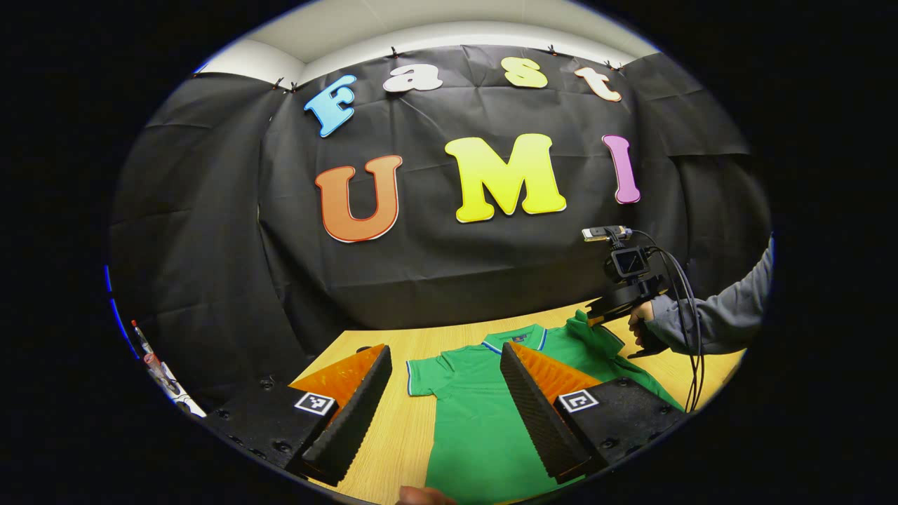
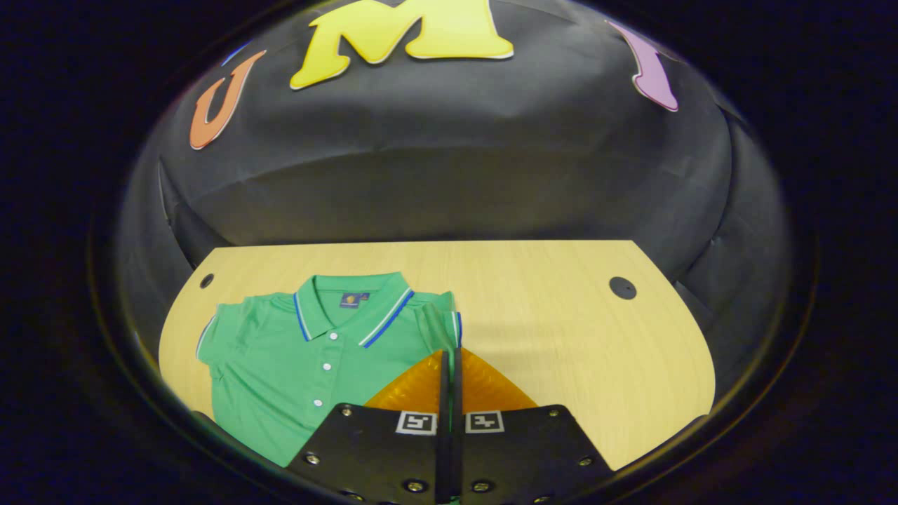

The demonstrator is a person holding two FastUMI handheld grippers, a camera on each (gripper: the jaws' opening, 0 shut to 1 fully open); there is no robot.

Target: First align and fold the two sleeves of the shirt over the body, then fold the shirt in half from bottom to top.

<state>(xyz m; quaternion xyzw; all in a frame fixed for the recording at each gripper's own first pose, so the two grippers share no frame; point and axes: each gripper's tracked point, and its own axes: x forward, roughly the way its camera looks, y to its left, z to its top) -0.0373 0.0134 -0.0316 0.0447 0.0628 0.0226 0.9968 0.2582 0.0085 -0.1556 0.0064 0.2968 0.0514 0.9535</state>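
Note:
A green polo shirt with a striped collar lies face up on the wooden table, collar toward the booth wall. My left gripper hovers open above the shirt's lower half, nothing between its fingers. In the right gripper view the shirt lies left of centre, and my right gripper is shut on the edge of its near sleeve, a strip of green fabric pinched between the fingers. The left gripper view shows that right gripper holding the sleeve raised off the table at the shirt's right shoulder.
A hand in a grey sleeve holds the right gripper, cables hanging from it. The table has bare wood right of the shirt and two dark holes near its back corners. The black wall stands close behind.

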